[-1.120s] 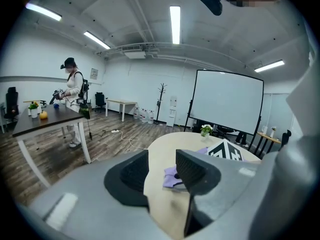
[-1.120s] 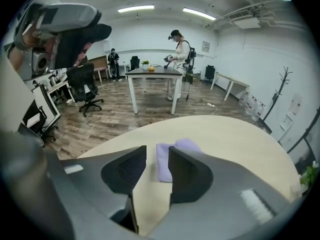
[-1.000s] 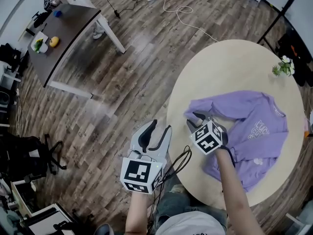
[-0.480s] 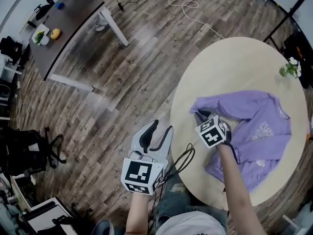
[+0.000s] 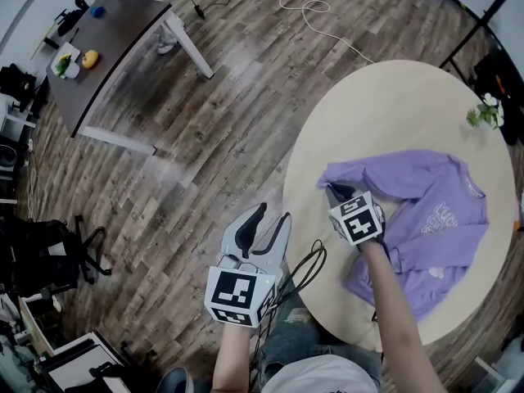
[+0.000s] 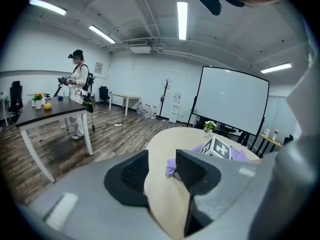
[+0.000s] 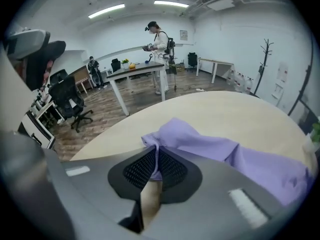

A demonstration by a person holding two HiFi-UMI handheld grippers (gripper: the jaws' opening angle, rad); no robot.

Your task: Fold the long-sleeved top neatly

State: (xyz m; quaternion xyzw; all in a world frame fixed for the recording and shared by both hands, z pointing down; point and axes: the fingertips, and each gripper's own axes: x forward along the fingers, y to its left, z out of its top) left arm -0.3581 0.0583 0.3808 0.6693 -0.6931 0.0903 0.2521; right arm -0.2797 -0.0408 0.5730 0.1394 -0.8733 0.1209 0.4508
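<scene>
On my right gripper (image 7: 156,161) the jaws have just closed on the cuff (image 7: 165,134) of the purple top (image 5: 438,211) lying on the round surface (image 5: 393,105), on the left gripper (image 5: 272,213) they stand released; I would carry that sleeve low across the chest.

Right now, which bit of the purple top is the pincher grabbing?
On the round table lies a purple top. Follow its stretched-out sleeve to the cuff nearest the table's edge. Only it is pinched in the right gripper, whose jaws have just been closing.

Soft cloth top (image 5: 438,199), smooth matt table (image 5: 393,105)
</scene>
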